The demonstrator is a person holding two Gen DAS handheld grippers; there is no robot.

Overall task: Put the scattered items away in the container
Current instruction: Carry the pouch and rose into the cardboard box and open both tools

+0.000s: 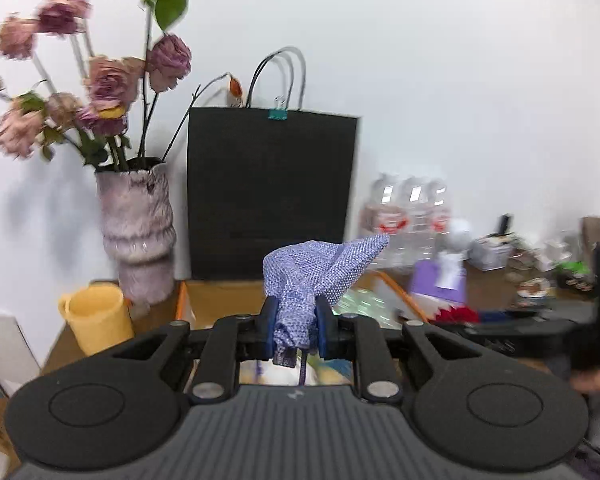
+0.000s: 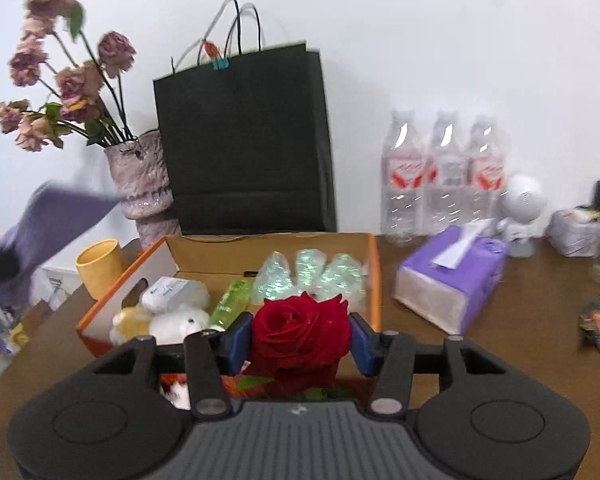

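Purple speckled woven cloth (image 1: 300, 280) is pinched between the left gripper (image 1: 296, 326) fingers, held above the near end of the orange-edged cardboard box (image 2: 374, 276). A red rose bloom (image 2: 302, 330) sits clamped in the right gripper (image 2: 300, 340), also over the box's near edge. Lower each into the free gap beside the white plush toy (image 2: 172, 322) before releasing. Behind the box, the black paper bag (image 2: 244, 140) and mottled vase (image 2: 142, 184) crowd any overshoot.

That blue-white cloth (image 1: 300, 280) looks like a nubby, rough weave. The box (image 2: 268, 246) is matt cardboard, and the water bottles (image 2: 444, 176) on the right are glossy clear plastic.
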